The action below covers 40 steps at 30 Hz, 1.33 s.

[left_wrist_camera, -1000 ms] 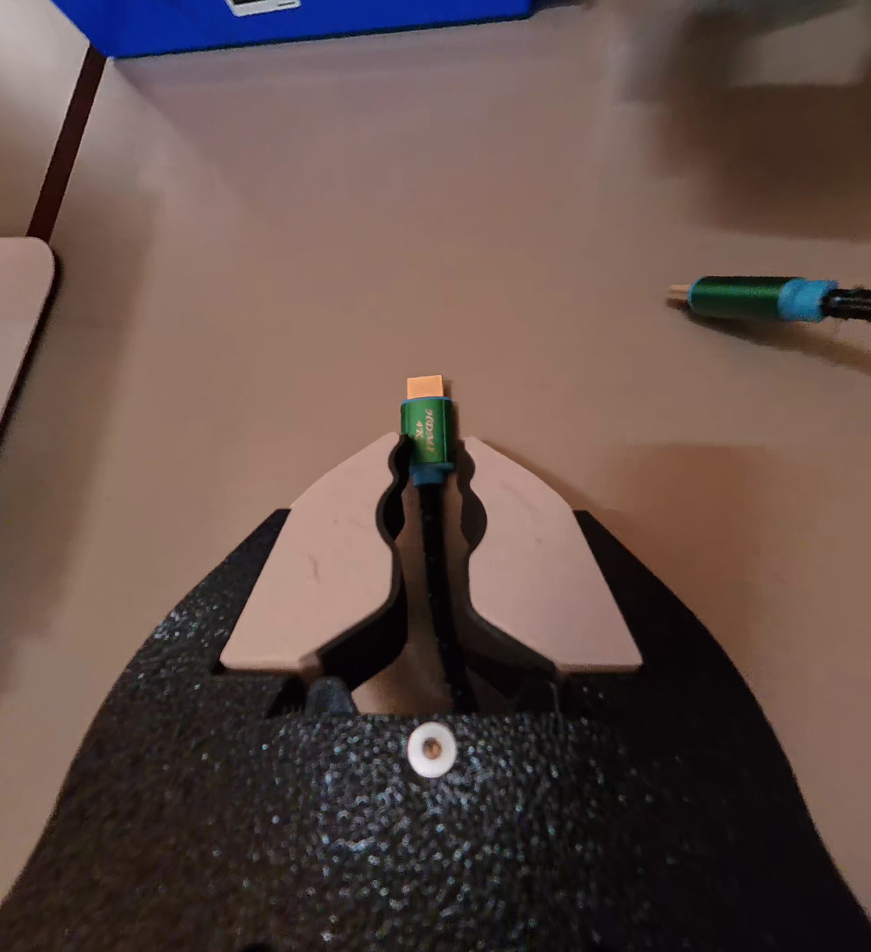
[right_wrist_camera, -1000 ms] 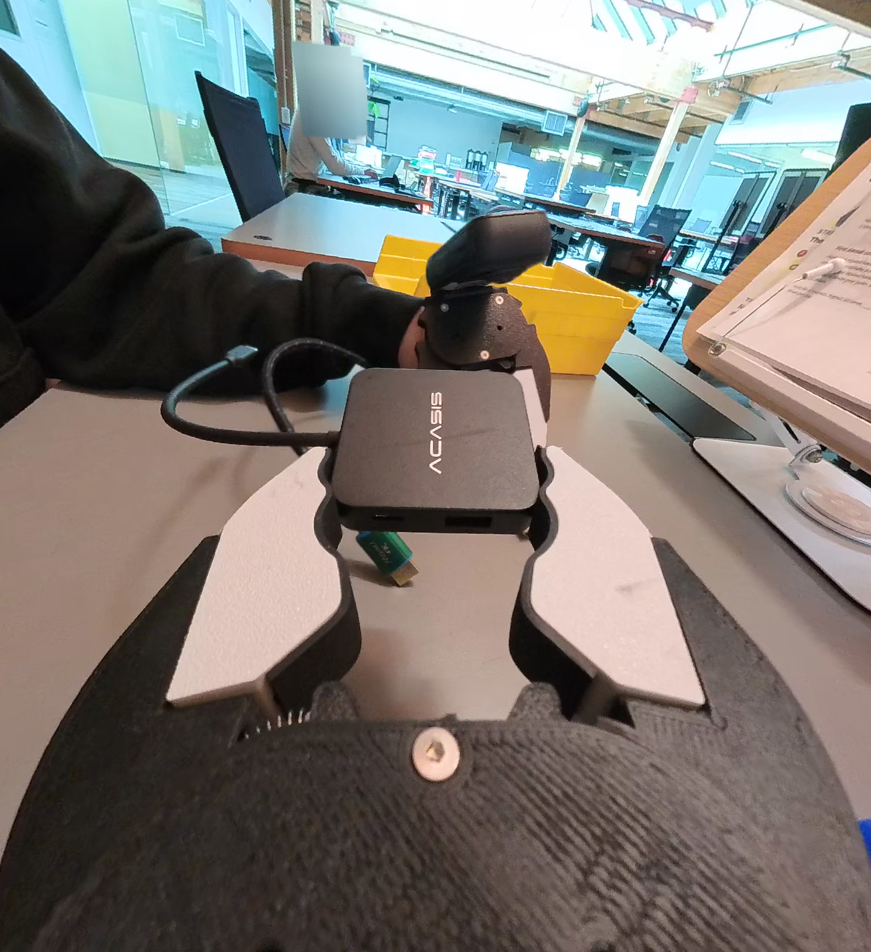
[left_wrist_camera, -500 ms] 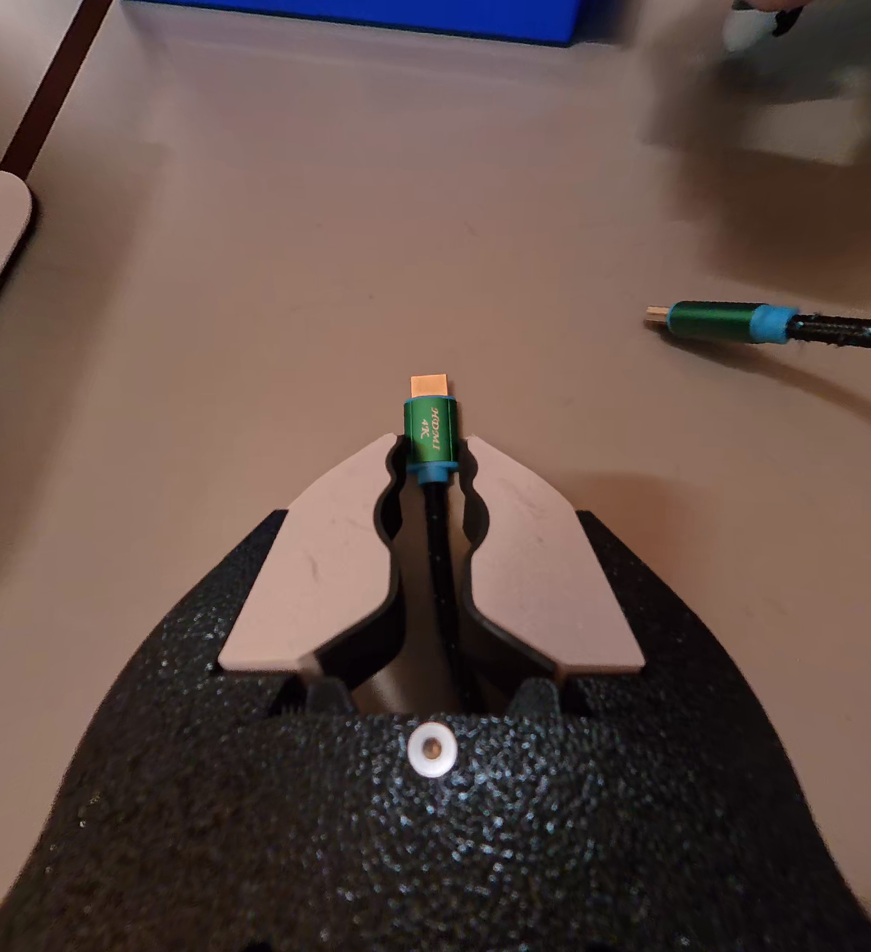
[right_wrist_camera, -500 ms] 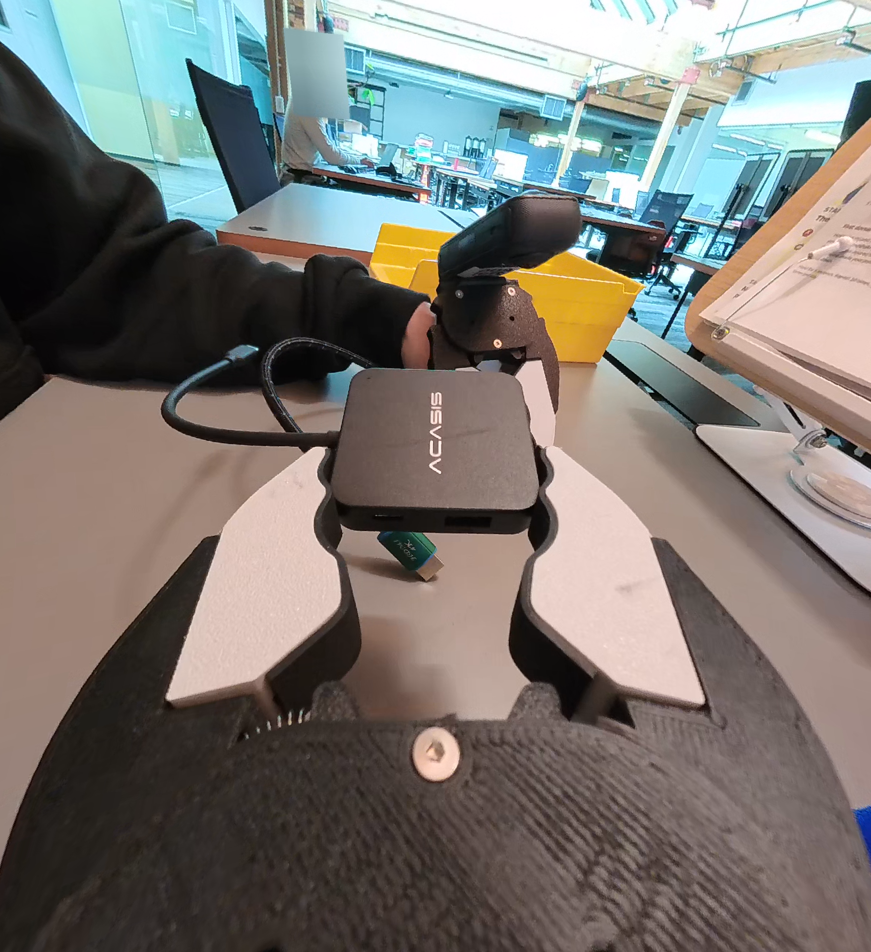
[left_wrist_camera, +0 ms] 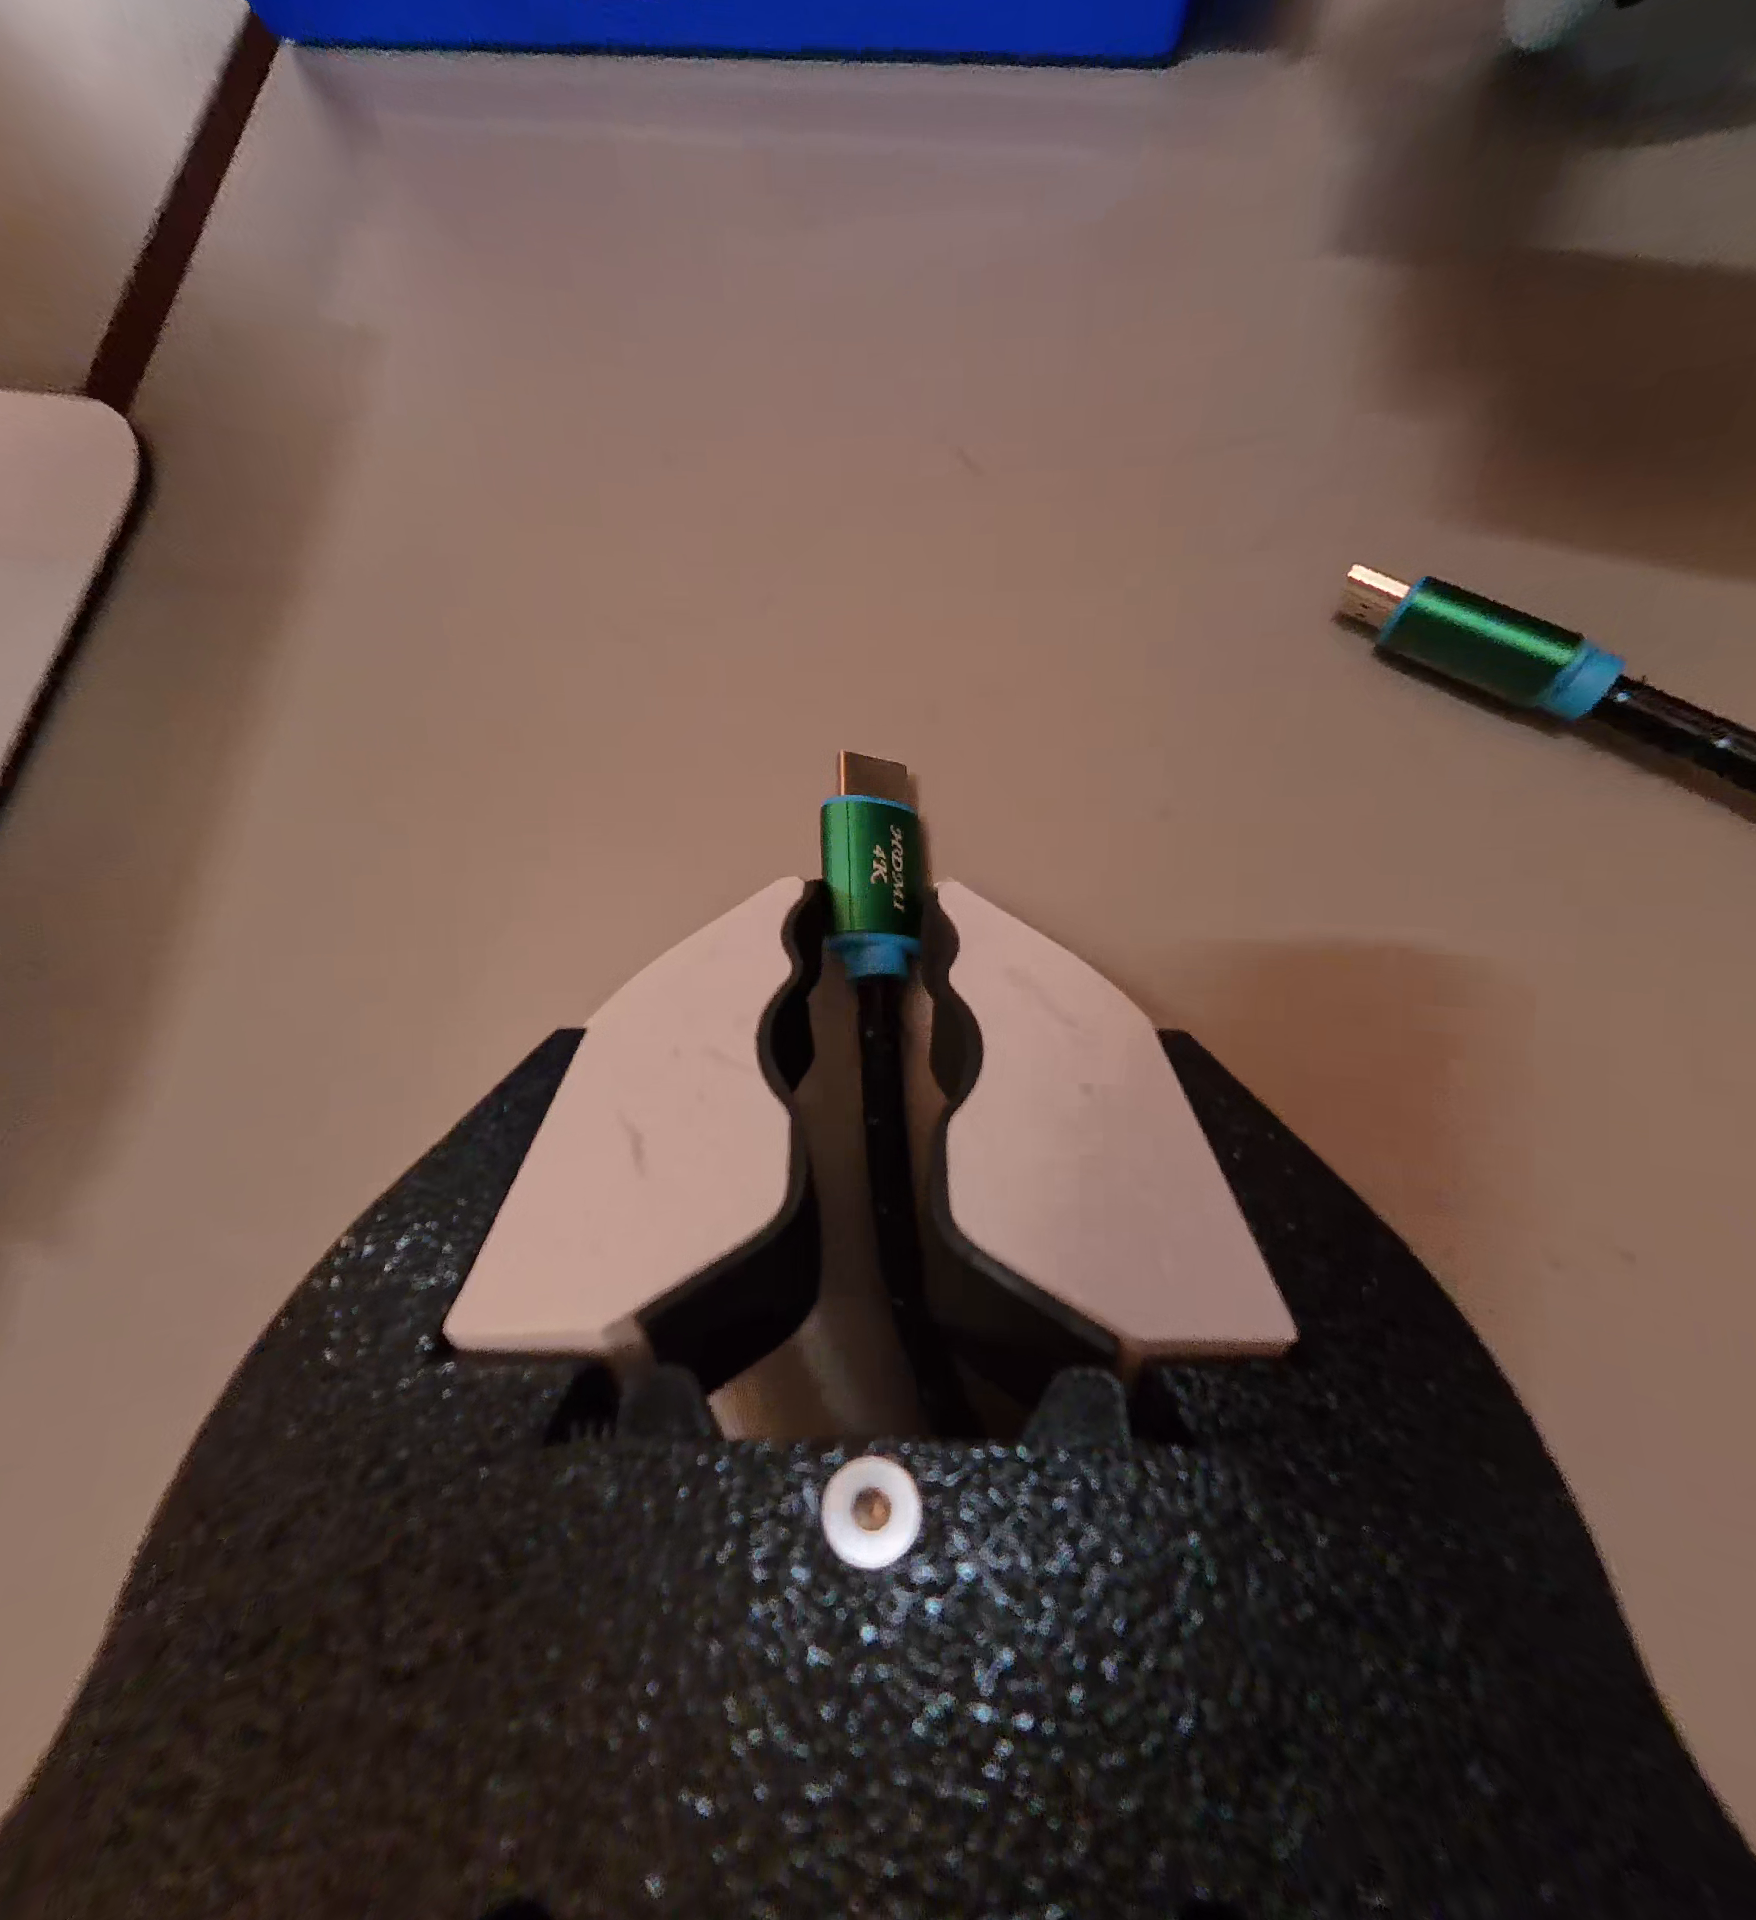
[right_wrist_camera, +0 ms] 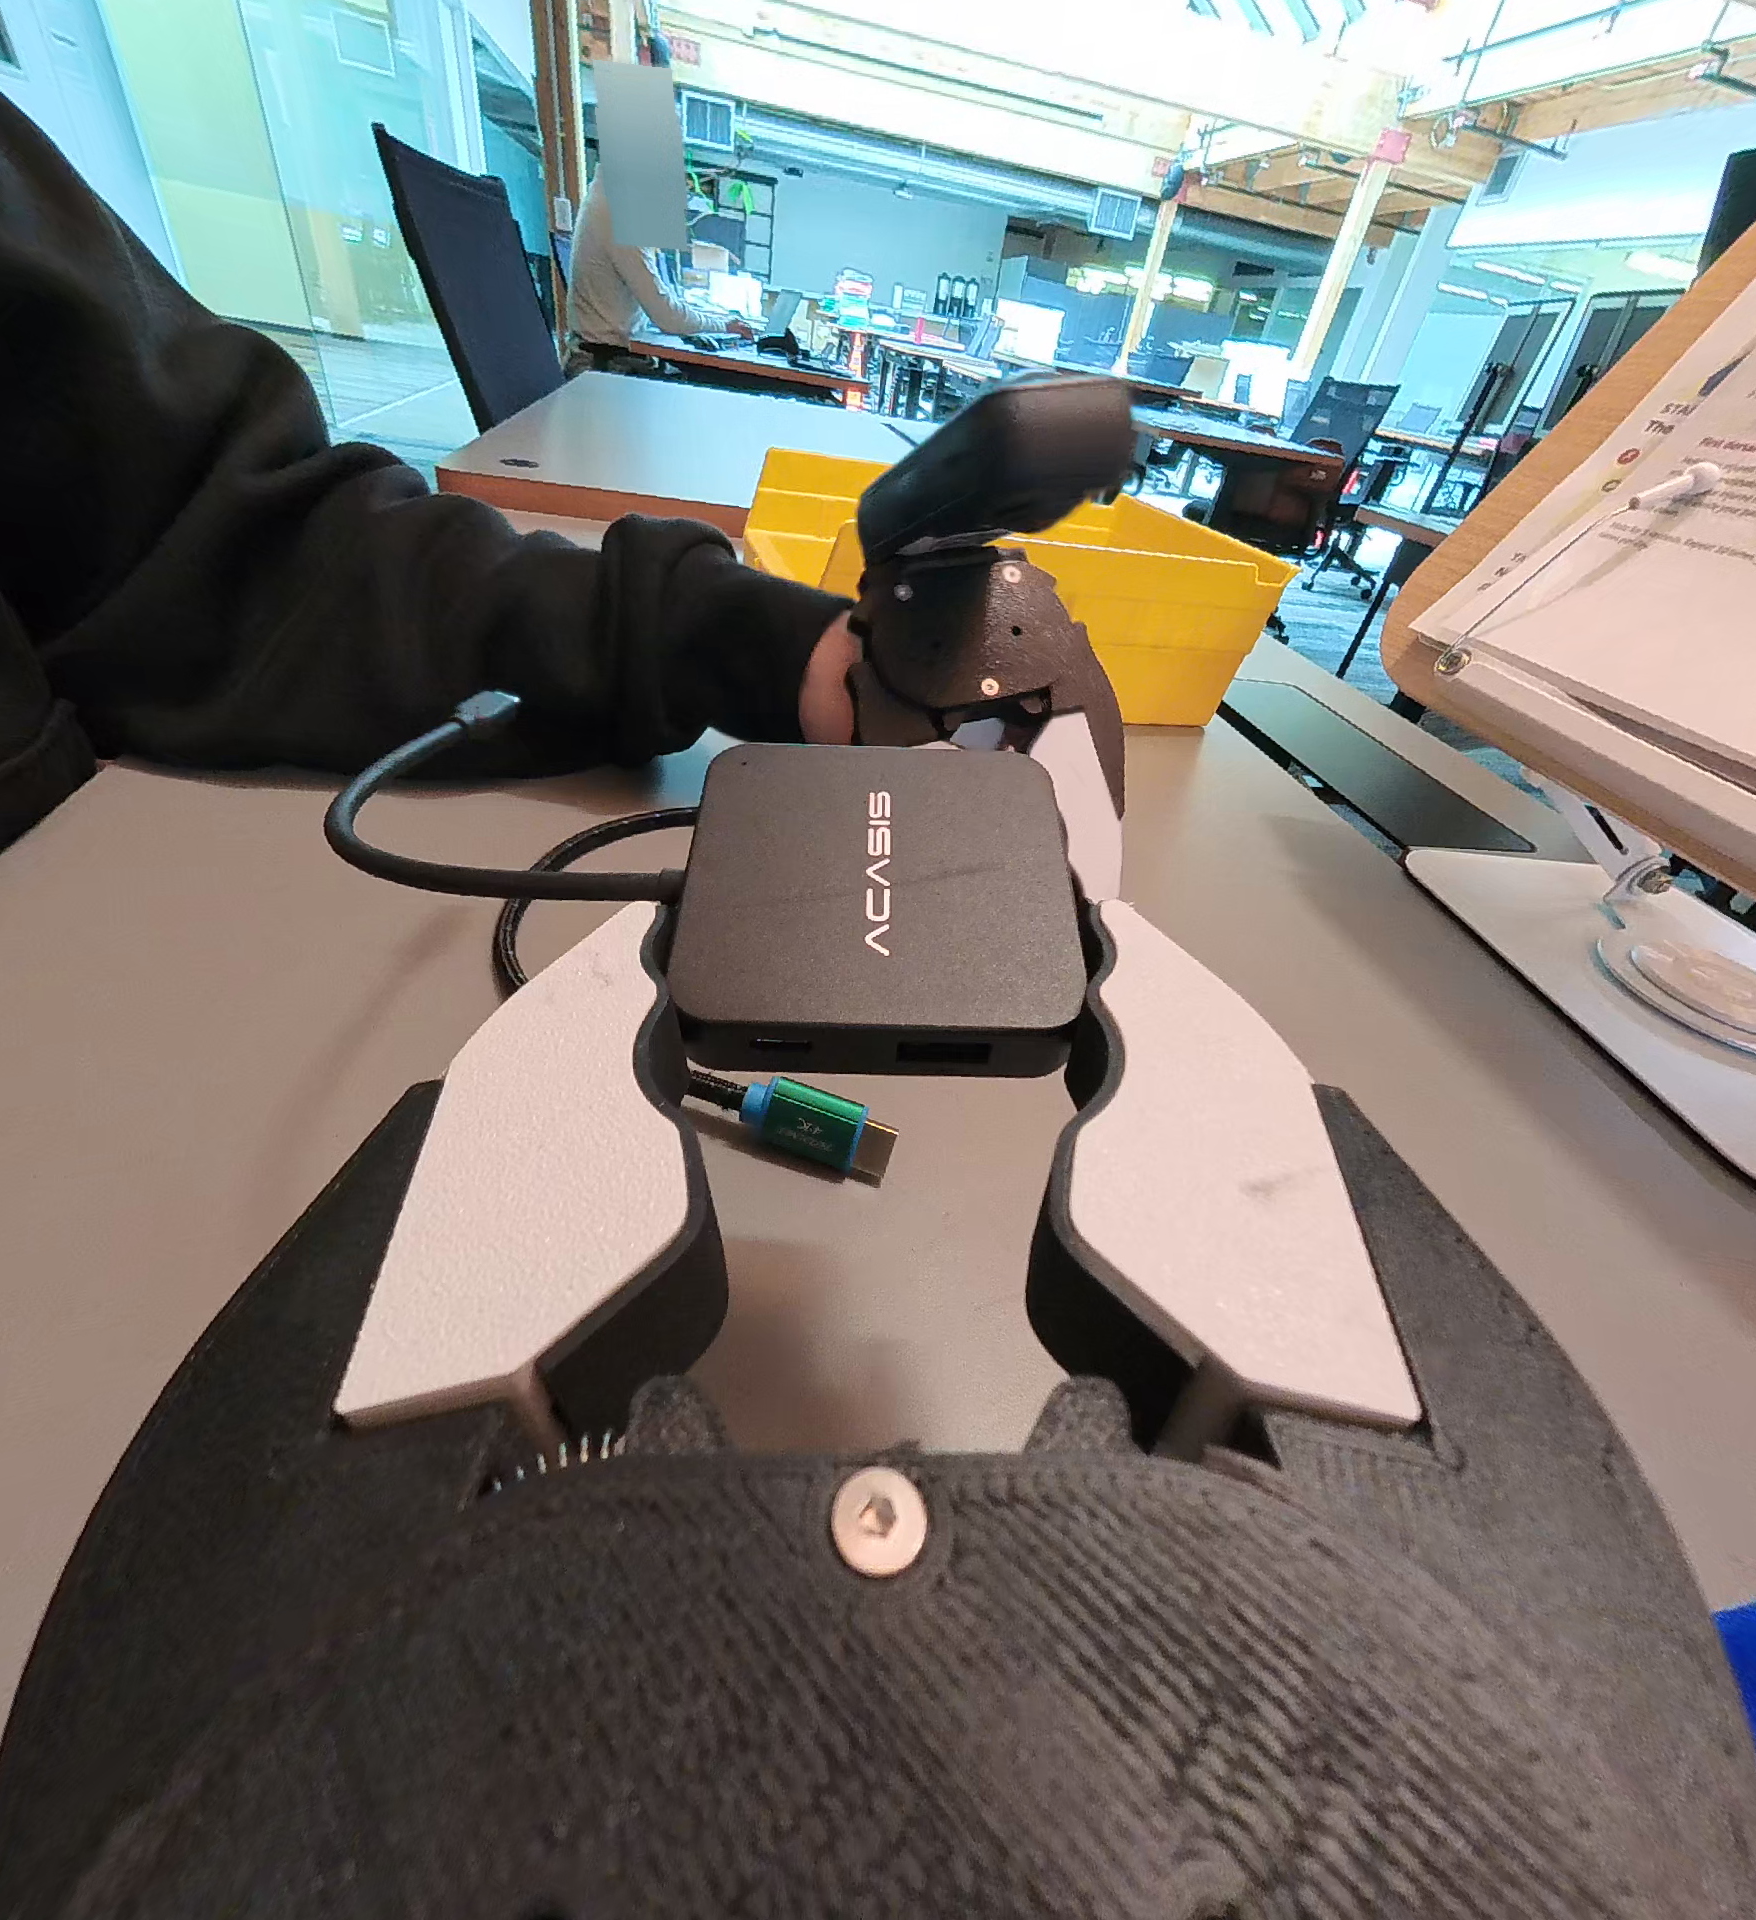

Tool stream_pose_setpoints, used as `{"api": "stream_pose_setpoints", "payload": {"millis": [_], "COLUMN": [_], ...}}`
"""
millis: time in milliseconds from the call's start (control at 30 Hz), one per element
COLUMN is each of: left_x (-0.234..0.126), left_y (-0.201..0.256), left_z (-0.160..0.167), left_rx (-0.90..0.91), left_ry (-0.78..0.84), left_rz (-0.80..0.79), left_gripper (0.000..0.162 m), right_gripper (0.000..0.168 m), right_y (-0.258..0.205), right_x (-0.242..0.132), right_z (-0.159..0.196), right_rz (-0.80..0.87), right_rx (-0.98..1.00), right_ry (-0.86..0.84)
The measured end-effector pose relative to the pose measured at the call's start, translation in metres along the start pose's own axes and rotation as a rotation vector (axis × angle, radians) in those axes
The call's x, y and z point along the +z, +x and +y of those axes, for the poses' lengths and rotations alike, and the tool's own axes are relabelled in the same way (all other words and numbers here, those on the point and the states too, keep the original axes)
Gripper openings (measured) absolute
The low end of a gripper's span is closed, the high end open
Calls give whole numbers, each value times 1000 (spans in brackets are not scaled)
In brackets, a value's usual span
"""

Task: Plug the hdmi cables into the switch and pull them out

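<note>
My left gripper [left_wrist_camera: 869, 894] is shut on a green HDMI plug [left_wrist_camera: 866, 868] whose gold tip points forward just above the table; its black braided cable runs back between the fingers. A second green HDMI plug [left_wrist_camera: 1476, 642] lies loose on the table to the right. My right gripper [right_wrist_camera: 879, 920] is shut on the black square switch [right_wrist_camera: 879, 883] and holds it level above the table, ports facing me. The loose plug [right_wrist_camera: 814, 1127] lies under the switch's near edge. The left gripper [right_wrist_camera: 988, 623] shows beyond the switch.
The switch's own black cable [right_wrist_camera: 406, 831] loops to the left. Yellow bins [right_wrist_camera: 1165, 603] stand behind, a document stand [right_wrist_camera: 1632, 644] at the right. A black sleeve [right_wrist_camera: 334, 582] lies across the left. A blue box [left_wrist_camera: 728, 21] stands at the far edge, a pale board [left_wrist_camera: 1, 582] at the left.
My left gripper has swung about with its plug, so the loose plug now sits lower and slanted in its view. The right gripper still holds the switch, and more of the loose plug shows under it.
</note>
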<state>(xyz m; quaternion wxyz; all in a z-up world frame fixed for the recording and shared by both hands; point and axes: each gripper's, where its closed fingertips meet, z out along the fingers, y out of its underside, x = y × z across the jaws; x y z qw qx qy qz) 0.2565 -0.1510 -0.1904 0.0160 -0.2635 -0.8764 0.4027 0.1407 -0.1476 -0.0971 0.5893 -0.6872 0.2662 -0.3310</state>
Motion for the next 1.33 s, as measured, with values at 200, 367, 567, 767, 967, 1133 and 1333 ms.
{"api": "stream_pose_setpoints", "payload": {"millis": [200, 367, 567, 767, 967, 1133, 1333], "left_x": [-1, -1, 0, -2, 0, 1, 3], "left_y": [-2, -1, -3, 0, -6, -7, -8], "left_z": [-4, -7, -6, 0, 3, 5, 7], "left_rx": [79, 166, 162, 131, 97, 61, -142], "left_ry": [39, 49, 32, -55, -90, -111, -73], "left_rz": [-62, -107, -131, -100, -138, -133, -2], "left_gripper": [18, 8, 7, 32, 19, 20, 20], "right_gripper": [73, 73, 73, 73, 73, 73, 73], "right_y": [0, 1, 1, 2, 1, 2, 1], "right_x": [0, -1, -1, -2, -1, 0, 2], "right_z": [0, -1, 0, 0, 1, 1, 2], "right_rz": [2, 6, 4, 8, 5, 19, 12], "right_rx": [-3, -2, -6, -3, -7, -17, -7], "right_ry": [0, 3, -5, 1, -13, -13, -17]}}
